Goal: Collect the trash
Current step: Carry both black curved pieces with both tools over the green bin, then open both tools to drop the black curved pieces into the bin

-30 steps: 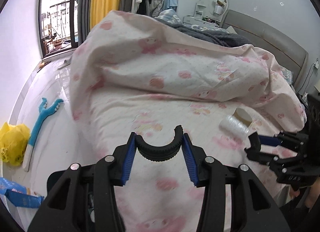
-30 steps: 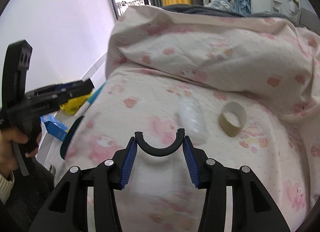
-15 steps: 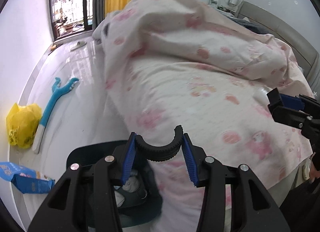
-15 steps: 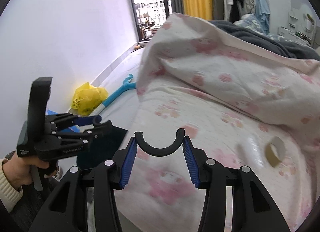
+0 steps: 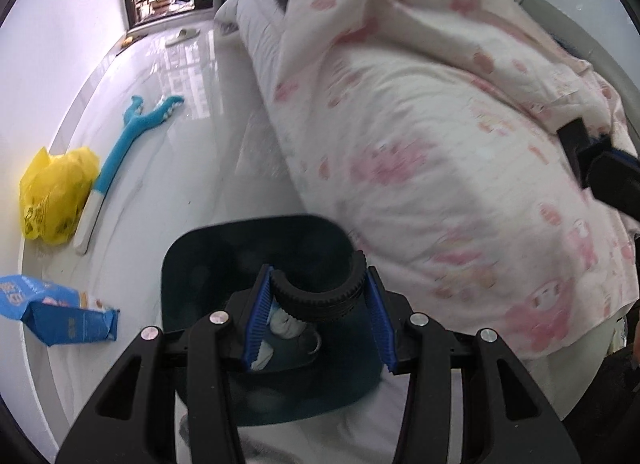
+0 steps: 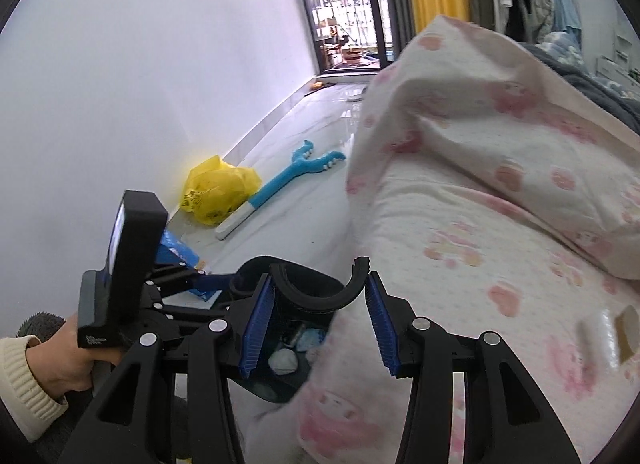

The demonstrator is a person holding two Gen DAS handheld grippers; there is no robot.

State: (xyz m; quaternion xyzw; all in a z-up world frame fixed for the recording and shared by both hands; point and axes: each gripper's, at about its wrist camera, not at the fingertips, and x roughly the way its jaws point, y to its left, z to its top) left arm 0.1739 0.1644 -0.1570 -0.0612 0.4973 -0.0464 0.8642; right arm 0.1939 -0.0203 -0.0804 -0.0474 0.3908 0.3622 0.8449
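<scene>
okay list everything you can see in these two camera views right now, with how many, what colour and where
trash bin: one, dark teal, on the floor at the bed's corner, white scraps inside
bed cover: one, cream with pink prints, over the bed
plastic bag: one, yellow, on the floor by the wall
long-handled claw tool: one, blue and white, on the floor beside the bag
packet: one, blue, on the floor left of the bin
cardboard ring: one, brown, on the bed, blurred
left gripper: black with blue pads, over the bin, empty
right gripper: same colours, empty
hand: one, cream cuff, holding the left gripper
</scene>
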